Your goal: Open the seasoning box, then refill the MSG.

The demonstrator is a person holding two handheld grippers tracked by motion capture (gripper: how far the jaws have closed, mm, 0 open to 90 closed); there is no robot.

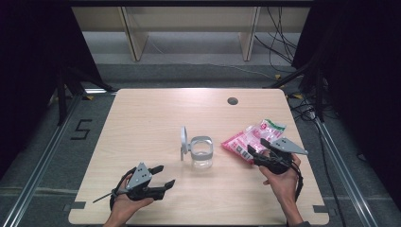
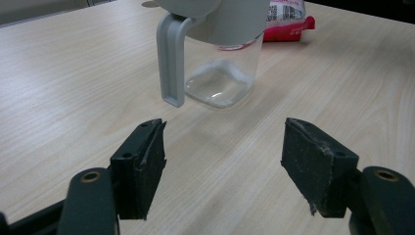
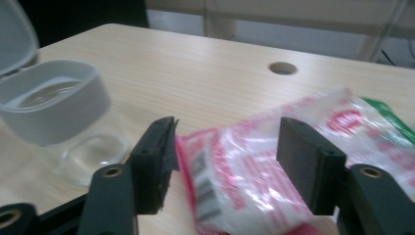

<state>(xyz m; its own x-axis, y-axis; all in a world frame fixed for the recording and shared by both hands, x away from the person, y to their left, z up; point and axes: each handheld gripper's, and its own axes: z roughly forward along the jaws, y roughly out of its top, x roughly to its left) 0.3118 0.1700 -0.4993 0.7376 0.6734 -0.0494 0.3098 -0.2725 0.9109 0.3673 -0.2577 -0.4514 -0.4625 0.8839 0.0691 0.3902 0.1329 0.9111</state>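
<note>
A clear plastic jar (image 1: 202,152) with a grey rim stands mid-table, its hinged lid (image 1: 183,140) flipped up on the left. A pink and white bag (image 1: 253,139) lies to its right. My left gripper (image 1: 166,174) rests near the front edge, open and empty. The left gripper view has it (image 2: 222,166) pointing at the jar (image 2: 220,73), a short way off. My right gripper (image 1: 252,155) is at the bag's near end. In the right gripper view its jaws (image 3: 227,147) stand wide on either side of the bag (image 3: 235,166) without pressing it; the jar (image 3: 54,107) is at the left.
A round cable hole (image 1: 232,100) sits near the table's far edge. Bare wood lies to the left of the jar and along the back. Beyond the table are wooden shelf legs (image 1: 135,38) and floor cables (image 1: 283,47).
</note>
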